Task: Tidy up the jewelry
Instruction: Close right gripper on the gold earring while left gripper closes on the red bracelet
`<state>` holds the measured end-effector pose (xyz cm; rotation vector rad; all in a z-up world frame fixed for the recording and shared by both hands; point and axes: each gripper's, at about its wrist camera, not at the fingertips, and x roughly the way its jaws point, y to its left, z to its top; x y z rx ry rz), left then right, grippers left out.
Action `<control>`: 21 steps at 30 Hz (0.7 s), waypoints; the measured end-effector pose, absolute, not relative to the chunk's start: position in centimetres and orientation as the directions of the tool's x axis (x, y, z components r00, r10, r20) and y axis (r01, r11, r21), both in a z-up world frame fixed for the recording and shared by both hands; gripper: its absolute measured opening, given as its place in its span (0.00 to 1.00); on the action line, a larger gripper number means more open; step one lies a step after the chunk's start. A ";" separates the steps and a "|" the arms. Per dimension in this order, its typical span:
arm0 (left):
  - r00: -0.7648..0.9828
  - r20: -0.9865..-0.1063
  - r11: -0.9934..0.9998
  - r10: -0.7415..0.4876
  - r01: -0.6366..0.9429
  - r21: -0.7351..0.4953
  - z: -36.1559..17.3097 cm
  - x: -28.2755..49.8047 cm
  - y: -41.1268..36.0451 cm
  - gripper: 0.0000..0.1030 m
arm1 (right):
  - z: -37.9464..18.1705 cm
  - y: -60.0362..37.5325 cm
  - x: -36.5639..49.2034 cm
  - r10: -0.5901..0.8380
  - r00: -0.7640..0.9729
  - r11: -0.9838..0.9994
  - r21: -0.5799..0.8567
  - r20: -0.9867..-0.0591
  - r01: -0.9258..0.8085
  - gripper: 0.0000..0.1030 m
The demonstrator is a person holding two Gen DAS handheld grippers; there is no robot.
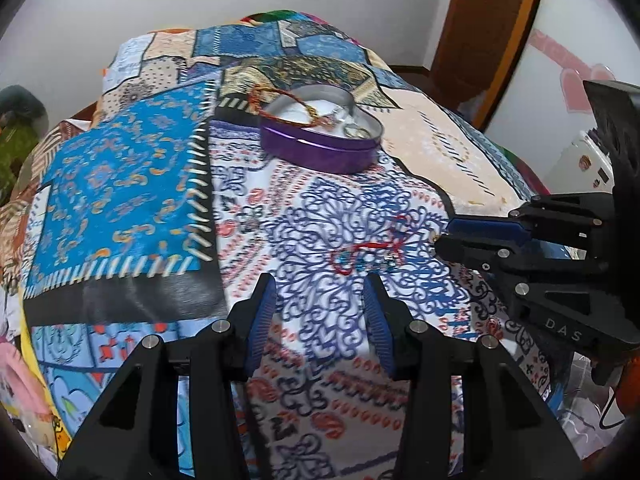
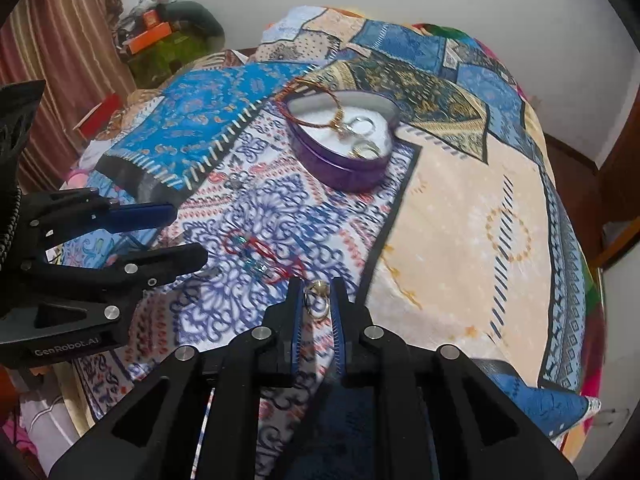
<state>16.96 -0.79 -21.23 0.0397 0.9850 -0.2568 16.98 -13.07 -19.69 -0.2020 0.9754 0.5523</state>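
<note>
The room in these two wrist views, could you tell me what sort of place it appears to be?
Most likely a home bedroom. The work surface is a bed under a patchwork bedspread, a striped curtain hangs on one side, and a wooden door stands behind.

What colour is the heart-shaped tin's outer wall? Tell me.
Purple; the heart-shaped tin shows it best in the right wrist view.

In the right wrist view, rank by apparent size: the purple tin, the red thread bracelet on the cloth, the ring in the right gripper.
1. Purple tin, clearly largest.
2. Red bracelet.
3. Ring, smallest, though nearest the camera, so truly smaller still.
</note>
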 end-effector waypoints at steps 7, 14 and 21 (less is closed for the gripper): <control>0.490 -0.843 0.962 -0.221 0.254 -0.105 -22.4 18.1 -1.9 0.43 | -19.6 -14.3 16.6 0.353 0.437 0.846 0.082 -0.827 -0.527 0.18; 0.476 -0.841 0.957 -0.255 0.249 -0.149 -22.6 18.9 -1.9 0.47 | -19.6 -14.9 16.7 0.371 0.429 0.845 0.108 -0.824 -0.523 0.19; 0.493 -0.834 0.956 -0.250 0.264 -0.131 -22.5 18.8 -2.2 0.48 | -19.8 -14.8 16.8 0.386 0.424 0.839 0.121 -0.819 -0.531 0.23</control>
